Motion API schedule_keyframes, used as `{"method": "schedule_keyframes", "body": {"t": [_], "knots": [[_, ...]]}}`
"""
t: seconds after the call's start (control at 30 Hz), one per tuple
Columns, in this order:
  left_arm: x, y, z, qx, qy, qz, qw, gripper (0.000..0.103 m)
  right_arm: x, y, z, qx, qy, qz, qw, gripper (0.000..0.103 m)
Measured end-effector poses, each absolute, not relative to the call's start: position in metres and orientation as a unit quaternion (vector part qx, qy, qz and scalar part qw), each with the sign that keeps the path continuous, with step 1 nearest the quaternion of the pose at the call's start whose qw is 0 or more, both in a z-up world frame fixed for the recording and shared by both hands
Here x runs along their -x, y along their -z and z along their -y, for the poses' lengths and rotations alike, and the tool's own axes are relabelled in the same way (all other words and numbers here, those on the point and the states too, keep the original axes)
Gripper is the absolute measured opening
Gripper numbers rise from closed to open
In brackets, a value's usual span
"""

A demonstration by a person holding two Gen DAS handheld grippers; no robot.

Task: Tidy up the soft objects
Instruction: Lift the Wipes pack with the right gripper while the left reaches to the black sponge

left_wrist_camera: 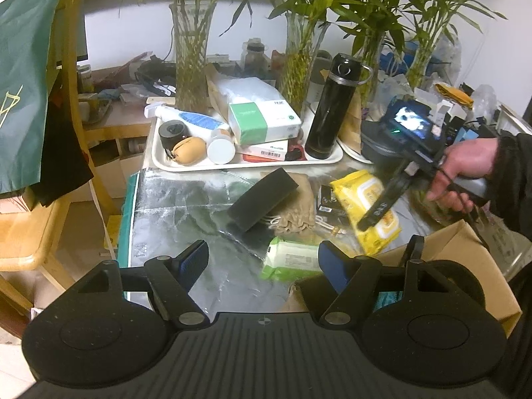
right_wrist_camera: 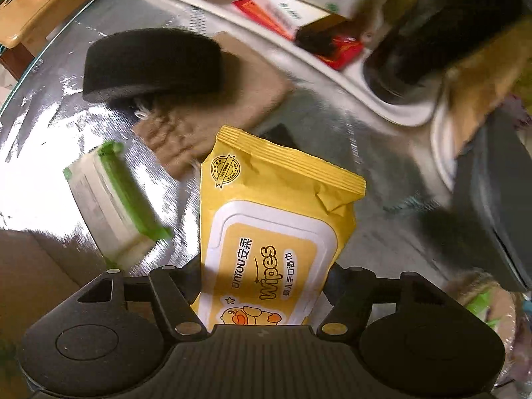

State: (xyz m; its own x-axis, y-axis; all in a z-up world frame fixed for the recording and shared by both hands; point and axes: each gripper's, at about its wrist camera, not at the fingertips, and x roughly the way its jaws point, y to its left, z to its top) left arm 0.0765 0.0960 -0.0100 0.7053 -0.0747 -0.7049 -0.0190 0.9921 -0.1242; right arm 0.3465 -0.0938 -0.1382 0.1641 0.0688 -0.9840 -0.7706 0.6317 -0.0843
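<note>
My right gripper (left_wrist_camera: 375, 214) is shut on a yellow wipes pack (right_wrist_camera: 266, 219) and holds it above the silver table; the pack also shows in the left wrist view (left_wrist_camera: 360, 196). My left gripper (left_wrist_camera: 262, 261) is open and empty, low over the table's near edge. A green-and-white wipes pack (left_wrist_camera: 291, 259) lies just ahead of it, and shows in the right wrist view (right_wrist_camera: 116, 199). A black foam block (left_wrist_camera: 262, 199) rests on a tan cloth pouch (left_wrist_camera: 296, 214); both show in the right wrist view, block (right_wrist_camera: 149, 63), pouch (right_wrist_camera: 173, 139).
A white tray (left_wrist_camera: 166, 163) at the back holds a black flask (left_wrist_camera: 332, 109), tissue box, bottles and a tan pouch. Glass vases with bamboo stand behind. A cardboard box (left_wrist_camera: 462, 252) sits at near right. A wooden chair (left_wrist_camera: 30, 229) stands left.
</note>
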Motion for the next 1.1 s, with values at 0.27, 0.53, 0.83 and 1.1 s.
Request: {"method": "schedule_keyframes", "body": {"t": [0.27,0.53,0.83,1.1], "knots": [[-0.078,0.004,-0.094,0.062,0.020,-0.373,0.925,0.072,-0.350,0.153,0.147,0.354,-0.279,-0.555,0.699,0.071],[-0.083,-0.001,-0.092,0.065,0.022,-0.367,0.928,0.072,-0.343,0.159,0.194,0.242,-0.273,-0.518,0.774,0.077],[-0.093,-0.003,-0.096,0.075,0.042,-0.346,0.934,0.072,-0.328,0.179,0.203,0.201,-0.240,-0.502,0.806,0.077],[-0.109,0.005,-0.098,0.065,0.048,-0.329,0.941,0.072,-0.321,0.167,0.209,0.182,-0.235,-0.482,0.824,0.065]]}}
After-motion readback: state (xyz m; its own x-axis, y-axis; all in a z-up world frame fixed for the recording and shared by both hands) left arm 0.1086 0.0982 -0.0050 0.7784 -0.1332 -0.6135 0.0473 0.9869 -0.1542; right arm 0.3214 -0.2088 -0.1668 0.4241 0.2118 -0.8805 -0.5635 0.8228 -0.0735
